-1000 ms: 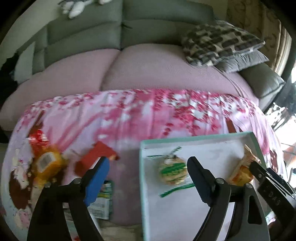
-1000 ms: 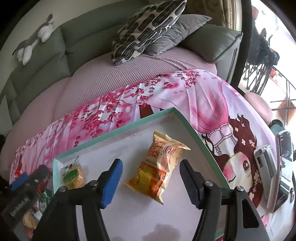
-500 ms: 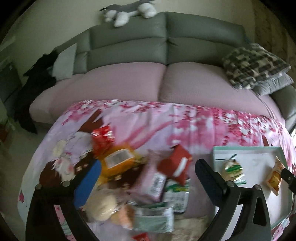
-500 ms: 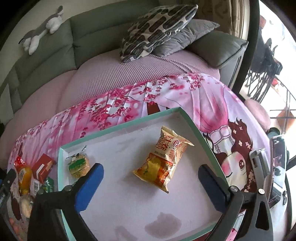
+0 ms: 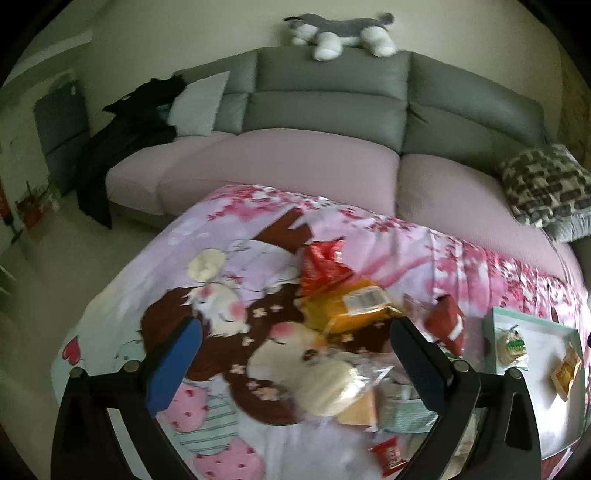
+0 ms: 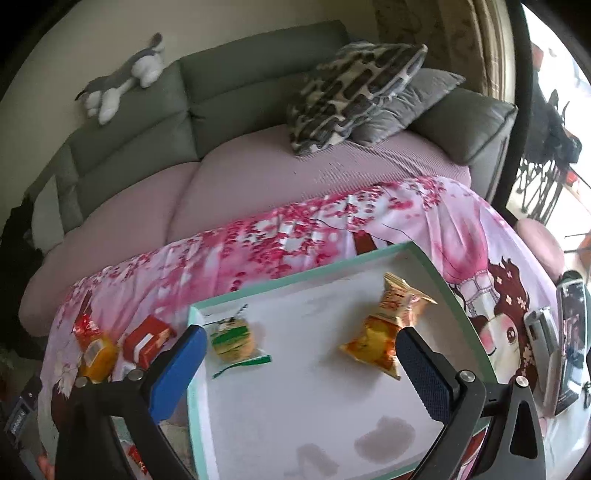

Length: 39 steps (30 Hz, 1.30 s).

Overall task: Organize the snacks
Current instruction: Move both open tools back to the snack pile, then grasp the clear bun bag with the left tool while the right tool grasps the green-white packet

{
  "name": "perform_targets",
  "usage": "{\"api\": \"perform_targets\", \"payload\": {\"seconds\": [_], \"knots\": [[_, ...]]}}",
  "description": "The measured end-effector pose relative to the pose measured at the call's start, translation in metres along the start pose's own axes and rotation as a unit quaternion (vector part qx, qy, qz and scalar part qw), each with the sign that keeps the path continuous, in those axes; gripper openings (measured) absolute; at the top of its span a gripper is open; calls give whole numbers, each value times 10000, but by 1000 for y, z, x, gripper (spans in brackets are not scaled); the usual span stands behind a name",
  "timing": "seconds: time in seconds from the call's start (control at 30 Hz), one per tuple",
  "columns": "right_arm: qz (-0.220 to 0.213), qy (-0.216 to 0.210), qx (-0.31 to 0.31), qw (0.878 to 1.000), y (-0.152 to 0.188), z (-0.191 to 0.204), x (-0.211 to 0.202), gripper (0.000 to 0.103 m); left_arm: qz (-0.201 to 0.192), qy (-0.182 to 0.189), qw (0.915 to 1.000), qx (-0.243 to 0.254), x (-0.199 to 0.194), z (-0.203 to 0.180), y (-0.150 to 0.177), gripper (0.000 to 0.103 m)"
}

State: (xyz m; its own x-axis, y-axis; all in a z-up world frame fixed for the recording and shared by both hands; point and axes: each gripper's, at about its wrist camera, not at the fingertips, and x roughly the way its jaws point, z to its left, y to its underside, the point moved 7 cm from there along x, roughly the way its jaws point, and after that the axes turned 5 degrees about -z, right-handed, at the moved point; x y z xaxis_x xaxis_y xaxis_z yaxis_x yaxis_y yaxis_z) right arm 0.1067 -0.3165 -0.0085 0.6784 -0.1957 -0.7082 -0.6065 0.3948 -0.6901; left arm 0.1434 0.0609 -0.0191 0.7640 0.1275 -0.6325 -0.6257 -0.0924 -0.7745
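Observation:
A white tray with a teal rim (image 6: 295,284) lies on the pink printed cloth. In it rest an orange-yellow snack bag (image 6: 388,328) and a green-striped round snack (image 6: 232,336). My right gripper (image 6: 299,354) hangs open above the tray, with nothing between its fingers. My left gripper (image 5: 295,354) stands open over a heap of loose snacks left of the tray (image 5: 491,332): a red bag (image 5: 321,266), an orange packet (image 5: 354,302), a red box (image 5: 447,321), a pale round pack (image 5: 328,384) and a small red wrapper (image 5: 388,454). It holds nothing.
A grey sofa with a pink seat cover (image 5: 295,158) runs behind the table, bearing a patterned cushion (image 6: 354,92) and a plush toy (image 5: 340,33). A phone and a small device (image 6: 569,332) lie at the table's right edge. Dark clothing (image 5: 122,140) drapes the sofa's left end.
My left gripper swung left from over the tray to the snack heap. My right gripper's jaws opened off the orange-yellow bag, left in the tray, and it drew back and up.

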Motion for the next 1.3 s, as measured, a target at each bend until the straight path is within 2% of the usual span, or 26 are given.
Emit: {"api": "perform_targets", "payload": {"seconds": [0.23, 0.47, 0.73, 1.07, 1.3], "knots": [[-52, -494, -156, 9986, 3, 41, -13, 103, 151, -104, 9993, -336, -5, 44, 4, 102], [134, -930, -360, 9949, 19, 82, -13, 103, 450, 81, 9965, -705, -3, 66, 12, 102], [305, -1047, -860, 9903, 43, 125, -10, 103, 821, 332, 9908, -1019, 6, 73, 27, 101], [651, -1081, -1287, 9836, 74, 155, 9, 103, 1253, 348, 9853, -1111, 31, 74, 45, 101], [1058, -1036, -1618, 9756, 106, 171, 30, 103, 1541, 446, 9822, -981, 47, 60, 56, 101]]}}
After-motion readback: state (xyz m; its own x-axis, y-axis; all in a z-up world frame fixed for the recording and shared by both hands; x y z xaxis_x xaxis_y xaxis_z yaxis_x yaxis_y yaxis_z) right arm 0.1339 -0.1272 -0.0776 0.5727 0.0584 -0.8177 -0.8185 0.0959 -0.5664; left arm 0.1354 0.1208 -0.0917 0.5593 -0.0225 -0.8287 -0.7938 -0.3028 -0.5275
